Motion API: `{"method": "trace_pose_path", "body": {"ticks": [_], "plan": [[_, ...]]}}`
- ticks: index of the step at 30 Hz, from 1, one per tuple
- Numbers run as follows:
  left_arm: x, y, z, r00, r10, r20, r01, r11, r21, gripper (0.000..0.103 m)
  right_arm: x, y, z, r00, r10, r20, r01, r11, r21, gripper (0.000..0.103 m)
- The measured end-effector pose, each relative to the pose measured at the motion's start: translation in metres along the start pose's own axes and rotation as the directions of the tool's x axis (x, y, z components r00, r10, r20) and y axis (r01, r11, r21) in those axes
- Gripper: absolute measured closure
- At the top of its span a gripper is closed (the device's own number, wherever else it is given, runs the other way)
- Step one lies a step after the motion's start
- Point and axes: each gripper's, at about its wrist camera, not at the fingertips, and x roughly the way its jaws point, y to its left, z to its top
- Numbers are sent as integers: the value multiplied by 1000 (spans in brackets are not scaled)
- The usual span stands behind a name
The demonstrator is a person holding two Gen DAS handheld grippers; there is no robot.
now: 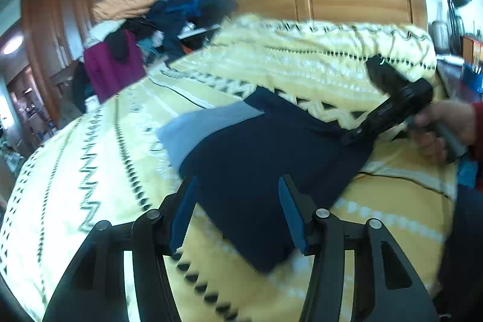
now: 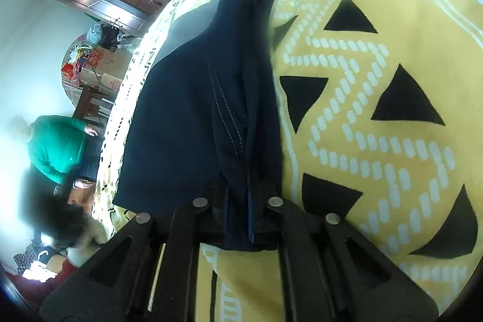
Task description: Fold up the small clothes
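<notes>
On the bed [image 1: 90,171], a navy garment [image 1: 256,171] lies partly folded. Right gripper [image 2: 243,201] has its jaws clamped on a bunched edge; left gripper [image 1: 238,207] hovers, jaws apart. Mid-fold, likely; next, carry that edge across evenly.

A bed covered by a yellow blanket [image 1: 99,153] with white stripes and black zigzag triangles carries the clothes. A dark navy garment [image 1: 265,153] lies flat near its middle, overlapping a light blue-grey cloth [image 1: 193,129] on its left side.
</notes>
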Motion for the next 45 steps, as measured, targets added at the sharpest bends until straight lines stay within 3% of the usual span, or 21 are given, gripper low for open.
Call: {"method": "trace_pose_path", "body": {"ticks": [2,6,8,11,13,14,15,16,18,19,23,25,26,27,31,35,37,39,41,42,45], "plan": [[74,-14,-39,966,-20,-256,57,989,137,47,2,-3,0,1000,7,-2,-7,1000,-7,97],[70,2,-32,968,-99,-230,119,990,76,50,4,-10,-2,999,33,19,-33,999,-10,97],[50,18,-2,987,-120,-109,125,991,42,53,5,-14,-5,998,49,37,-49,999,-4,97],[76,48,31,997,-63,-35,64,997,38,51,4,-18,-12,994,80,70,-80,997,0,97],[119,60,33,997,-35,-67,38,998,51,47,3,-19,-13,994,81,78,-81,997,-6,97],[143,68,27,991,-41,-128,47,998,48,33,2,-19,-14,994,80,81,-79,997,-10,97],[176,77,12,974,-84,-210,88,996,10,28,2,-20,-14,993,81,81,-80,997,-12,97],[184,82,7,971,-128,-201,123,992,-37,25,2,-20,-14,993,85,83,-84,996,-13,97],[181,91,20,970,-142,-197,136,990,-46,30,1,-23,-15,992,96,86,-96,995,-11,97],[175,95,30,979,-121,-163,115,992,-44,45,1,-25,-16,991,98,87,-97,995,-12,97],[179,127,62,997,-77,-24,73,988,-133,42,-2,-27,-18,991,101,90,-100,995,-11,97],[221,133,54,988,-31,-149,13,993,-119,36,-3,-29,-18,990,104,90,-104,995,-9,97],[247,132,40,967,-30,-253,6,996,-93,34,-3,-29,-17,990,106,91,-106,994,-7,97],[252,134,33,966,-47,-255,23,995,-99,34,-4,-32,-17,989,113,91,-113,994,-4,97],[200,141,37,980,-93,-174,62,982,-179,44,-6,-36,-18,988,123,93,-123,992,-2,97],[90,104,10,965,-255,-56,246,961,-129,46,-8,-38,-18,988,125,95,-125,992,-1,97],[63,63,-22,929,-347,-131,342,938,-60,45,-10,-38,-19,988,125,96,-125,992,0,97],[65,26,-53,905,-328,-272,350,936,37,40,-11,-37,-17,988,119,93,-120,993,1,97],[55,10,-77,914,-269,-304,299,953,55,38,-14,-33,-16,991,106,88,-107,994,8,97],[49,12,-75,905,-291,-311,314,949,26,41,-17,-30,-16,993,83,83,-84,996,14,96],[20,18,-68,912,-298,-281,294,954,-57,44,-36,-6,-21,994,-47,103,50,999,-19,79]]}}
